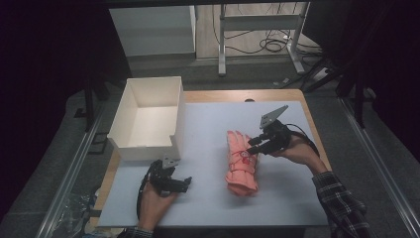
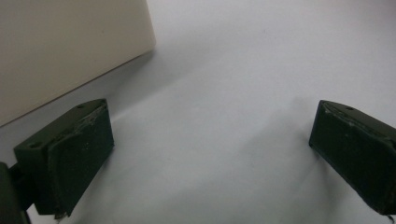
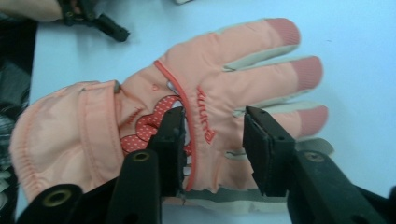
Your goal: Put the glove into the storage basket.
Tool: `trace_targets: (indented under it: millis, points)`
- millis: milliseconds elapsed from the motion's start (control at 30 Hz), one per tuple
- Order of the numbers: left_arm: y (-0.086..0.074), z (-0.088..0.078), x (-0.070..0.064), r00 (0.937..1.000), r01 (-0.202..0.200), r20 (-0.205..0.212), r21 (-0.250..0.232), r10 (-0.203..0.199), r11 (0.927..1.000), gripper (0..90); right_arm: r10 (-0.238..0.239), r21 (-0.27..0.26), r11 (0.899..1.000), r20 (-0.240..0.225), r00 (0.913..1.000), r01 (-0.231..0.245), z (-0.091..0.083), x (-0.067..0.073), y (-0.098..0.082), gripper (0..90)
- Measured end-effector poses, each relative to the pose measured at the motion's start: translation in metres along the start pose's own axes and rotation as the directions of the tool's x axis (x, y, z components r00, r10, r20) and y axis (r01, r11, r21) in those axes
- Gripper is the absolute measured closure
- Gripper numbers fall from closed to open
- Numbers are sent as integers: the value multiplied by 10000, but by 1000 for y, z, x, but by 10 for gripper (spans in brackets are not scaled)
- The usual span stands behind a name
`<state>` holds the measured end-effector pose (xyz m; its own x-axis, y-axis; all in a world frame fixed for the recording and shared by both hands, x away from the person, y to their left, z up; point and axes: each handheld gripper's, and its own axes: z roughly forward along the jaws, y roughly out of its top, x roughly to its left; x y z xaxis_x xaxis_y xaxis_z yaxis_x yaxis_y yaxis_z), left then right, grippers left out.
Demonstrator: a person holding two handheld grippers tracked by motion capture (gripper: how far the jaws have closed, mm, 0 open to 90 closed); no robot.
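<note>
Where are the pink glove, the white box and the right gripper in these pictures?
pink glove [image 3: 154,116]: right gripper view, on its back near the dotted heart patch.
white box [image 1: 148,148]: high view, on its near wall.
right gripper [image 3: 212,149]: right gripper view, midway between its open jaws, over the glove's edge.

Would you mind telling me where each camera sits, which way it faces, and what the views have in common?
High view: above the person's side, looking forward and down on the table, white box, pink glove; both forearms show.
Left gripper view: rides the left gripper, facing bare table by the box; open jaws show.
Right gripper view: rides the right gripper, jaws open over the glove.
Shared: the glove, in the high and right gripper views.
</note>
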<state>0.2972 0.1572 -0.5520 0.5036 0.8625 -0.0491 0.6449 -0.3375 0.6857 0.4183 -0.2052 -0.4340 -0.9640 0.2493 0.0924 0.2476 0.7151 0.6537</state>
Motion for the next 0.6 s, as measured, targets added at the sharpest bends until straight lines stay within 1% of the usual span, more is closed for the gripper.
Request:
trace_targets:
  millis: [67, 133, 167, 267, 333, 400, 467, 500, 533, 600]
  points:
    - [0, 0, 0, 10000, -4, -1, 0, 4, 10000, 0, 123, -115, 9999, 167, 9998, -121, -1, 1, -4, 562]
    - [0, 0, 0, 10000, -5, -5, -3, 5, 10000, 0, 240, -294, 9993, 441, 9987, -227, -3, 1, -7, 550]
    - [0, 0, 0, 10000, -8, -6, -1, 8, 10000, 0, 371, -394, 9986, 509, 9980, -351, -4, 2, -9, 539]
    - [0, 0, 0, 10000, 5, 8, -24, -5, 10000, 0, 711, -729, 9952, 694, 9951, -660, -7, 3, -16, 528]
    - [0, 0, 0, 10000, 6, 9, -23, -6, 10000, 0, 926, -883, 9925, 948, 9912, -843, -9, 5, -21, 528]
    - [0, 0, 0, 10000, 2, 8, -22, -2, 10000, 0, 1160, -1056, 9890, 1239, 9855, -1031, -10, 6, -27, 528]
    - [0, 0, 0, 10000, 5, 10, -23, -5, 10000, 0, 1476, -1251, 9835, 1381, 9794, -1306, -12, 6, -33, 528]
    - [0, 0, 0, 10000, 5, 8, -23, -5, 10000, 0, 1756, -1400, 9778, 1419, 9742, -1558, -13, 7, -37, 528]
    - [0, 0, 0, 10000, 5, 9, -22, -5, 10000, 0, 1894, -1490, 9745, 1453, 9711, -1677, -14, 7, -39, 529]
    - [0, 0, 0, 10000, 6, 6, -18, -6, 10000, 0, 2213, -1646, 9670, 1627, 9615, -1947, -15, 8, -46, 529]
